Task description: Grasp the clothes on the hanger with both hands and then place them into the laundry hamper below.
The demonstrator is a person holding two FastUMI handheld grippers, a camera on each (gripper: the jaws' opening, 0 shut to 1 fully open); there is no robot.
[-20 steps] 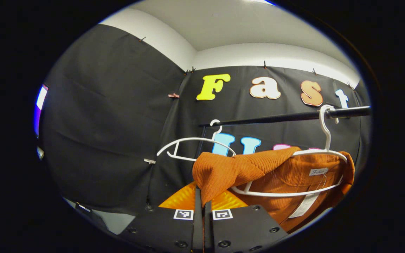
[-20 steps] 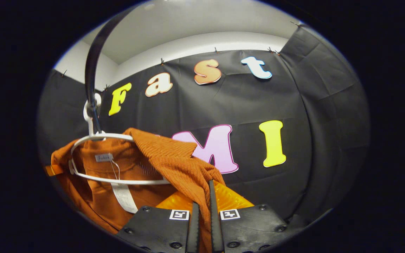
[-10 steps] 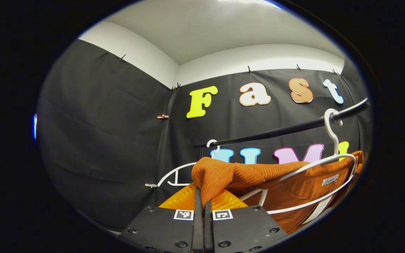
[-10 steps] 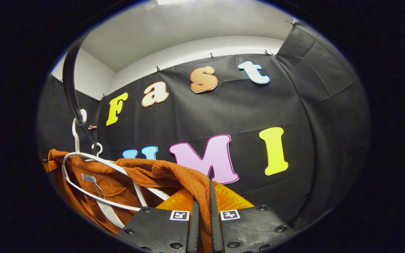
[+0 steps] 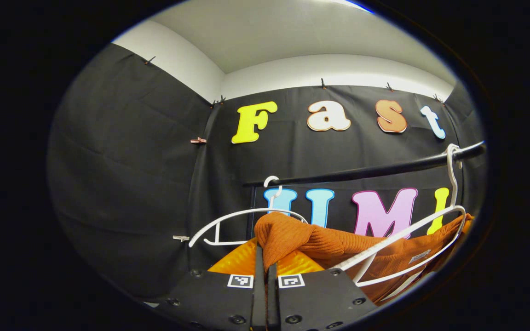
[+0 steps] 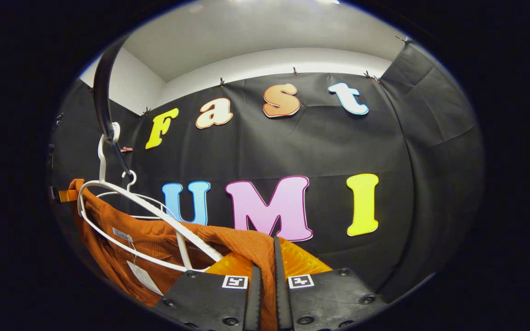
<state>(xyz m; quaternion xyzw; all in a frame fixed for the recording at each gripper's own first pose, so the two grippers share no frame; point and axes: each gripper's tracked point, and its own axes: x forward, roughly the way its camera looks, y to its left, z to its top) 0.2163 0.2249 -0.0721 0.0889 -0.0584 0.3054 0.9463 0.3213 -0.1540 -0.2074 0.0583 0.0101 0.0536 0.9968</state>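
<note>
- Left tongs (image 5: 266,266) point up and forward, pinched narrow on a fold of the orange garment (image 5: 320,241).
- Right tongs (image 6: 265,266) likewise clamp another fold of it.
- Garment drapes off the tilted white hanger (image 6: 145,220), hooked on the black rail (image 5: 366,170).
- An empty hanger (image 5: 242,220) hangs beside it.

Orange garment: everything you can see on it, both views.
The orange garment is a ribbed knit with a white neck label and a hang tag. It is half off the white hanger, which tilts on the black rail. The left gripper pinches one shoulder fold in closed jaws; the right gripper pinches the other. The cloth sags between them.
</note>
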